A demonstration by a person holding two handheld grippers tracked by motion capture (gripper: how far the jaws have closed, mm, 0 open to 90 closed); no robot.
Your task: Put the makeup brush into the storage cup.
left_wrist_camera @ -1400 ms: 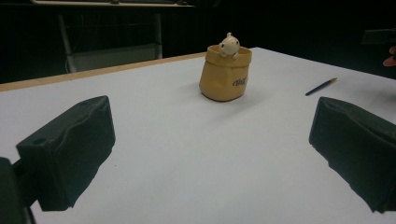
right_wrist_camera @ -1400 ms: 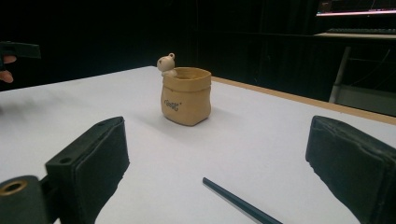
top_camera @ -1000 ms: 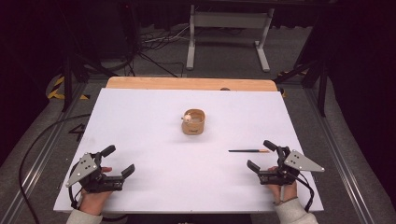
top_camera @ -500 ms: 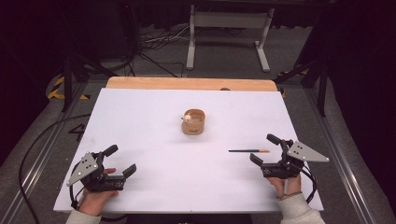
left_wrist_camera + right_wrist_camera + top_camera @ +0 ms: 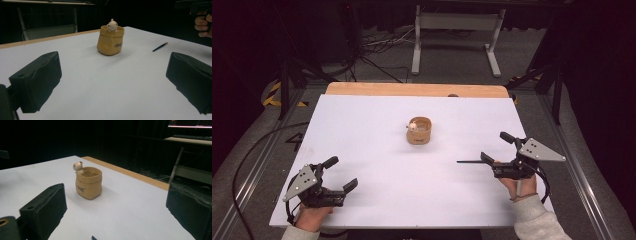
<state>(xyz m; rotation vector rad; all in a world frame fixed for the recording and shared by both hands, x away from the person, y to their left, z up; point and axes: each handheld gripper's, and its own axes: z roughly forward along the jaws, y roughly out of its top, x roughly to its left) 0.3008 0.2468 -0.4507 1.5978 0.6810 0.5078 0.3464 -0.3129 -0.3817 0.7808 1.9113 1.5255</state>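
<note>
A small tan pouch-shaped pot (image 5: 419, 132) with a little bear figure (image 5: 412, 125) on its rim stands mid-table. It also appears as the pot (image 5: 110, 41) in the left gripper view and as the pot (image 5: 88, 182) in the right gripper view. A thin dark pencil (image 5: 468, 161) lies flat on the white table, right of centre. My right gripper (image 5: 494, 147) is open, its near jaw over the pencil's right end. Only the pencil tip (image 5: 93, 238) shows in the right gripper view. My left gripper (image 5: 343, 173) rests open near the front left, holding nothing. From there the pencil (image 5: 160, 46) lies beyond the right jaw.
The white table top (image 5: 372, 125) has a bare wooden strip (image 5: 412, 89) along its far edge. Beyond it stand a metal frame (image 5: 457, 35) and floor cables (image 5: 372, 55). The other hand (image 5: 203, 23) shows at the top right of the left gripper view.
My right gripper has moved a little right and away from me, and its near jaw now covers the pencil's right end. The left gripper has barely shifted.
</note>
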